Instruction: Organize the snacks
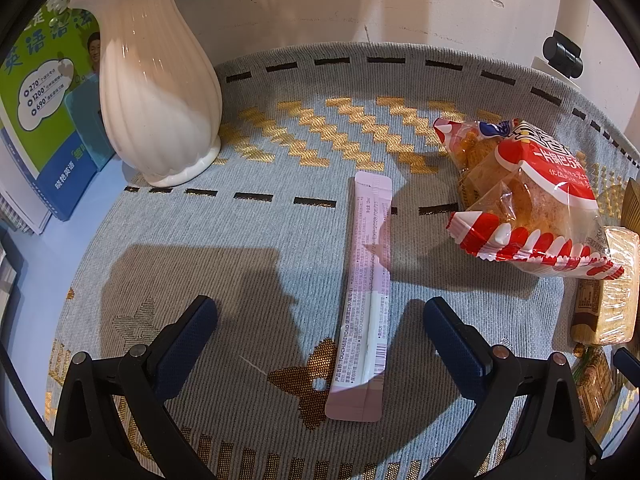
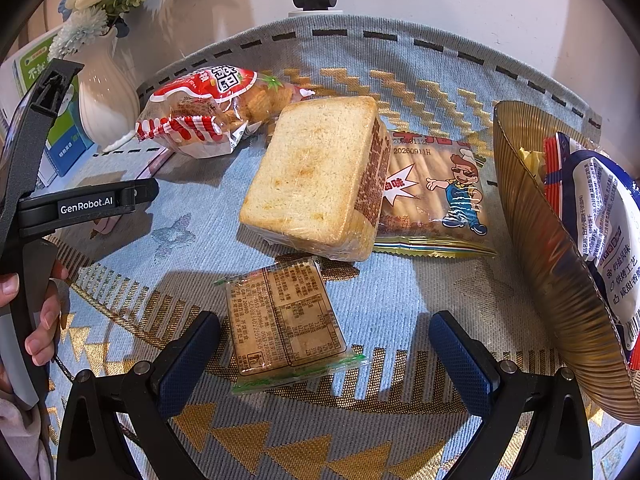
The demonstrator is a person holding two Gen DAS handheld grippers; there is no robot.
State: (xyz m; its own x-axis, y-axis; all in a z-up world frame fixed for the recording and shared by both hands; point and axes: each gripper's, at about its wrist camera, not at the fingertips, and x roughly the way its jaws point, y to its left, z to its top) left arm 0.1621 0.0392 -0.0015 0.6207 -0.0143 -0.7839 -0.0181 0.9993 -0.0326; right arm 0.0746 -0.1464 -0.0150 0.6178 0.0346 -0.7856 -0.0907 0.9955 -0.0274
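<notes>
Where cloth spreads, one pink sachet point(image 1: 366, 292)

Surface: a grey-blue woven cloth point(image 2: 392, 312) with gold zigzags, triangles and black dashes — it covers the tabletop.
Far left corner: a white ribbed vase point(image 1: 156, 92) stands on the cloth's edge; books point(image 1: 48, 120) sit just beside it, off the cloth.
Middle left: a pink stick sachet point(image 1: 366, 296) lies flat, lengthwise.
Middle: a red-and-white bag of pastries point(image 2: 208, 114), a wrapped toast sandwich point(image 2: 316, 176) overlapping a yellow biscuit packet point(image 2: 436, 196).
Near edge: a small clear cracker packet point(image 2: 286, 320), label up.
Right: a gold ribbed bowl point(image 2: 560, 280) — it holds packets.
</notes>
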